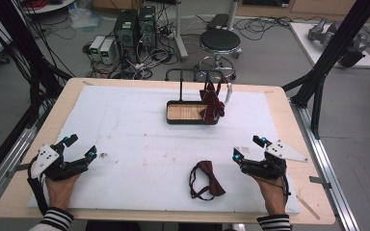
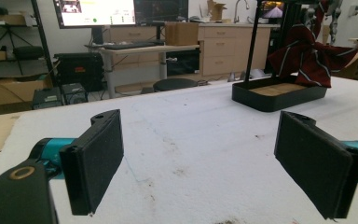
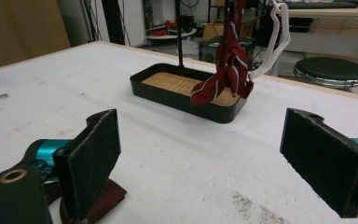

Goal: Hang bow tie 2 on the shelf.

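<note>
**Bow tie on the near pad, both grippers resting wide**

Tray [image 1: 173, 111] serves as the landmark: a black-walled tray with a wooden floor, standing on the white pad [image 1: 139, 139] toward its far side. A thin black rack [image 1: 192, 72] rises from the tray, and a striped red tie [image 1: 213, 103] hangs from it over the tray's right end, beside a white hanger [image 1: 229, 91].

The dark red bow tie [image 1: 206, 179] lies flat on the pad, well nearer the person than the tray and a little to its right, with its strap looped out to its left. Nothing lies between it and the tray; that stretch of pad carries only faint smudges.

The left gripper [image 1: 80, 147] rests near the pad's left edge, well apart from the tray, its jaws spread wide with nothing between them. The right gripper [image 1: 248, 147] sits just right of the bow tie, jaws likewise released and not holding anything; in the right gripper view a corner of the bow tie [image 3: 105, 198] shows beside one jaw.

Bare wooden table [image 1: 282, 115] borders the pad on all sides. Beyond the far edge stand a stool [image 1: 220, 41] and computer cases [image 1: 135, 26] amid cables on the floor. Black frame struts [image 1: 337, 43] slant past the right far corner.
</note>
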Available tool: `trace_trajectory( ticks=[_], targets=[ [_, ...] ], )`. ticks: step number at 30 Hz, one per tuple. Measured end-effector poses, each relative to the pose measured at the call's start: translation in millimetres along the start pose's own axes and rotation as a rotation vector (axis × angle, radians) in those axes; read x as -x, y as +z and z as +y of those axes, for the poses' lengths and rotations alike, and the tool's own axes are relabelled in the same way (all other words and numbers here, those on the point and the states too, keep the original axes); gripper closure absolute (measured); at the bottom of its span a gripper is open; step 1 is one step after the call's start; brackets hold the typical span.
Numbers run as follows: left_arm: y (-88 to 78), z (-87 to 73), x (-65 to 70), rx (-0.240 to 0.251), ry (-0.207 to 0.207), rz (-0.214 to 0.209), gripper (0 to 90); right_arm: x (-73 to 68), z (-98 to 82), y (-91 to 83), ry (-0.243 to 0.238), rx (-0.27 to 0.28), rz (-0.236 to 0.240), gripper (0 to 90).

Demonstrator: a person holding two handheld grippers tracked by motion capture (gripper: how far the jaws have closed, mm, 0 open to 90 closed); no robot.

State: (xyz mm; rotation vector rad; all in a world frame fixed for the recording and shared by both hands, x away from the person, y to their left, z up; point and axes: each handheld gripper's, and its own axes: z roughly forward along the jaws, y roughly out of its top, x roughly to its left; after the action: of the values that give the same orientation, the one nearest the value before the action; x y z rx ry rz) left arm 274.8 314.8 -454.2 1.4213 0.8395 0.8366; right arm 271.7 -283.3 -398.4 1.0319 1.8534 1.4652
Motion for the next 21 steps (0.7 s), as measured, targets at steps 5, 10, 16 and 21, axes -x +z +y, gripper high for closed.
trace_trajectory(
  ticks=[5,10,16,21],
  targets=[
    [-0.3,-0.1,-0.3,0.003,-0.002,-0.002,16.0,-11.4,-1.5,-0.4,-0.038,-0.073,-0.003,11.4],
    [0.5,0.2,-0.7,-0.003,-0.001,-0.013,16.0,-25.3,-4.4,-3.3,-0.06,-0.131,0.002,11.4],
    [-0.5,-0.1,-0.8,0.005,-0.003,-0.011,16.0,-38.7,-5.5,-5.5,-0.065,-0.197,0.012,11.4],
    [-1.4,-0.5,-0.6,0.016,-0.003,-0.009,16.0,-48.3,-3.6,-3.0,-0.066,-0.254,0.023,11.5]
  ],
)
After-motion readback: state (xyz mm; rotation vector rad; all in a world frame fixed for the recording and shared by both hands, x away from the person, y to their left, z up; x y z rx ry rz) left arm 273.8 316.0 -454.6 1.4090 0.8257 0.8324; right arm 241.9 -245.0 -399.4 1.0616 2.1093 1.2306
